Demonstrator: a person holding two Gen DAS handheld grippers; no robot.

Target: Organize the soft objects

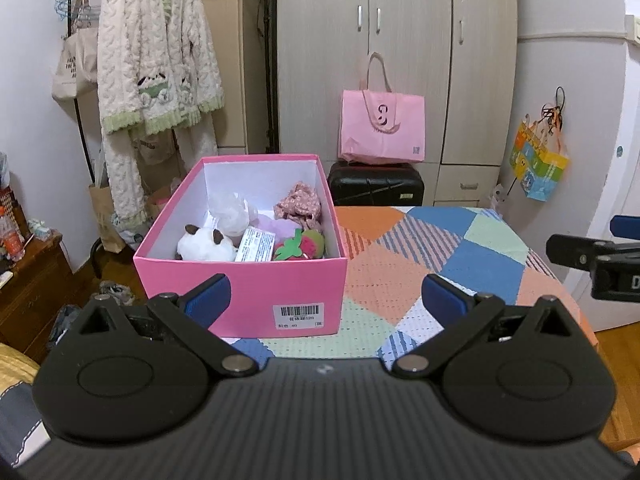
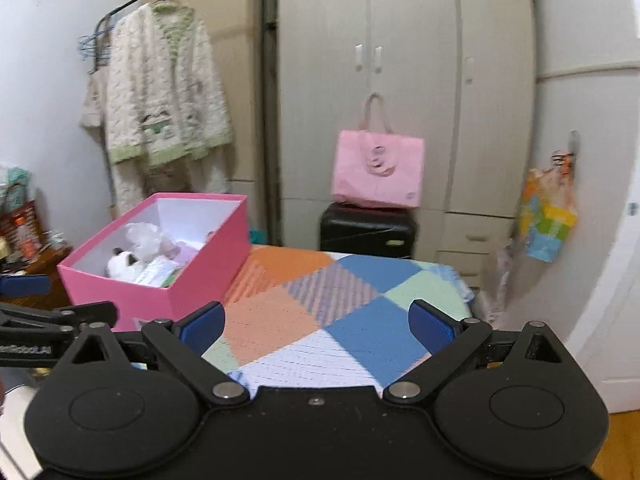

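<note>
1. Sitting open on the patchwork cloth (image 1: pixel 400 276), near its left edge: pink box (image 1: pixel 240 292), no lid, barcode label on the near wall.
2. Box contents: white plush (image 1: pixel 206 245) with dark ears at near left, pale fluffy toy (image 1: pixel 234 212) behind it, printed tag (image 1: pixel 254 244) in the middle, strawberry plush (image 1: pixel 306 245) at near right, floral fabric piece (image 1: pixel 298 204) at far right. All lie inside, below the rim.
3. Left gripper (image 1: pixel 326 298): jaws spread wide, nothing between them, hanging just in front of the box's near wall.
4. Right gripper (image 2: pixel 316 326): jaws spread wide, empty, over bare cloth to the right of the box.
5. Cloth right of the box is bare.
6. Room, far side: wardrobe (image 1: pixel 400 60); pink bag (image 1: pixel 382 128) atop a black case (image 1: pixel 376 184); fleece robe (image 1: pixel 156 64) on a rack at far left; colourful bag (image 1: pixel 538 160) hanging at right.
</note>
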